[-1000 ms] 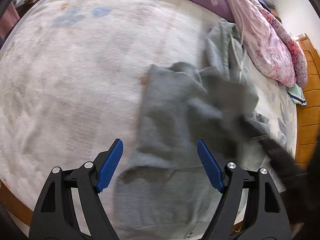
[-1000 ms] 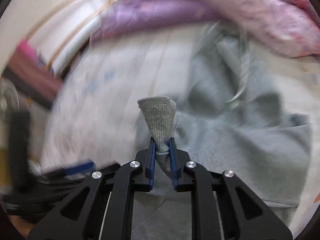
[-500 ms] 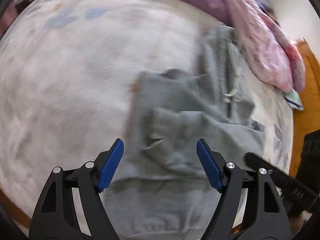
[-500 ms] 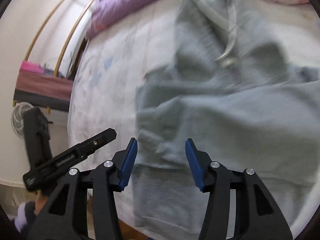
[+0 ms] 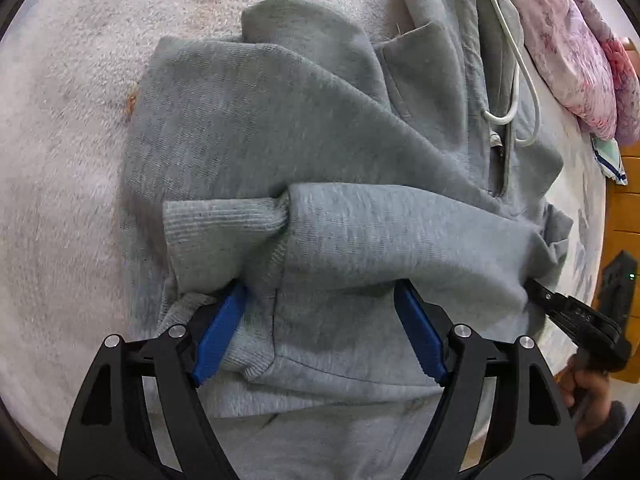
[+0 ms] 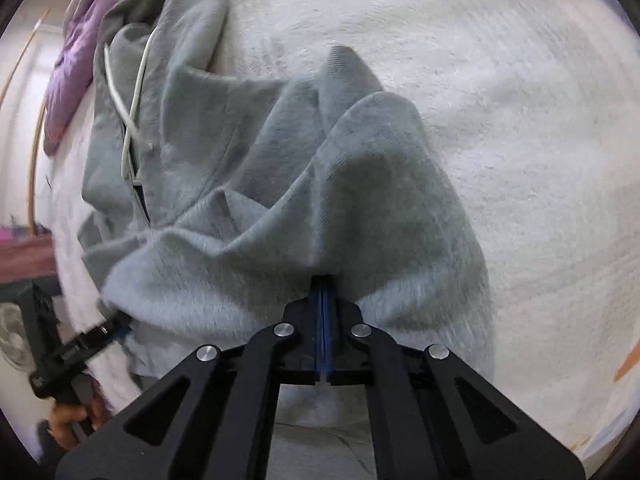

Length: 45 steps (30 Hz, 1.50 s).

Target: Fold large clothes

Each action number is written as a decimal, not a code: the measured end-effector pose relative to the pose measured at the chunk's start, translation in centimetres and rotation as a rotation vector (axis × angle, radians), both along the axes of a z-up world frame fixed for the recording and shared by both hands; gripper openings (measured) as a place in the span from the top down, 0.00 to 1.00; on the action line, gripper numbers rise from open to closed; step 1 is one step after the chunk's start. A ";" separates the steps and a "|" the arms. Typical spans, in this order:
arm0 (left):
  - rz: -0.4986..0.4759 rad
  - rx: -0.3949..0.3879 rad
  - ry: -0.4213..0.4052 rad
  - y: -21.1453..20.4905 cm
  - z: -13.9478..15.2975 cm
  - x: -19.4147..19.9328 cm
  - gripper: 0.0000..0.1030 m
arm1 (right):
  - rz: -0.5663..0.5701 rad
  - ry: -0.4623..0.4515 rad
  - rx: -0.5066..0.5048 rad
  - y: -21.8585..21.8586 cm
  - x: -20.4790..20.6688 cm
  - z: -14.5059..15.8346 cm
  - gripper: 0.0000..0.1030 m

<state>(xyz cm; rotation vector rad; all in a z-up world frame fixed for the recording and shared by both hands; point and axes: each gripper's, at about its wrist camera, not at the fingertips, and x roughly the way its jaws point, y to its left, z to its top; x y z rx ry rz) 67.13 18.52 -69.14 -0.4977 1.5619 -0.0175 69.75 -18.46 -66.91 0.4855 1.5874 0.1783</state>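
A grey hooded sweatshirt (image 5: 304,128) lay crumpled on the bed's pale fleecy cover (image 5: 64,168), its sleeve (image 5: 360,236) folded across the body and the ribbed cuff (image 5: 224,220) pointing toward the left of the left wrist view. The left tongs (image 5: 320,332) stood spread wide just above the hem region, blue pads (image 5: 218,332) either side of the fabric without pinching it. The right tongs (image 6: 322,288) had just been closing and were clenched, pads together at a raised fold of the sweatshirt; whether cloth was caught between them could not be told. White drawcords (image 5: 516,60) lay near the hood. A pink floral quilt (image 5: 568,52) was bunched at the far edge.
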 end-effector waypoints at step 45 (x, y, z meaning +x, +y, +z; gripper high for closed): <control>-0.044 -0.038 -0.531 4.1 13.3 9.0 0.87 | 0.027 -0.533 0.168 1.3 8.1 15.4 0.92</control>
